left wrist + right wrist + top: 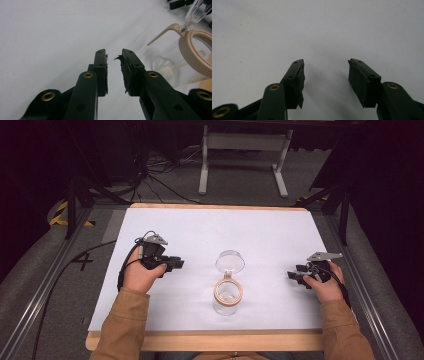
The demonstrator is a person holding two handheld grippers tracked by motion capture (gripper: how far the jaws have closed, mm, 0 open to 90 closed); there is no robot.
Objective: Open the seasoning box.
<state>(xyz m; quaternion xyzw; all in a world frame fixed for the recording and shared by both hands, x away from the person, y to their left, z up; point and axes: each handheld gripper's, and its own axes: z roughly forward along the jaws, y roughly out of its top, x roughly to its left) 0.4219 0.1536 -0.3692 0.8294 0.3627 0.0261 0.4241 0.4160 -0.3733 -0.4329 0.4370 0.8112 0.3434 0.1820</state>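
A clear glass jar point(227, 301) with a beige ring point(228, 290) around its mouth stands near the middle of the white table point(210, 230). Its clear hinged lid point(230, 261) is swung back and open. In the left gripper view the jar point(172, 67) is at the right, with the beige ring point(193, 51) and the lid point(197, 10) above it. My left gripper point(176, 264) point(114, 56) rests left of the jar, its jaws a narrow gap apart and holding nothing. My right gripper point(294, 276) point(325, 65) sits right of the jar, open wide over bare table.
The table has a wooden front edge point(210, 340) and metal rails on both sides. A white frame point(245, 142) and cables lie on the floor beyond the far edge. The right gripper's dark tips point(177, 3) show far off in the left gripper view.
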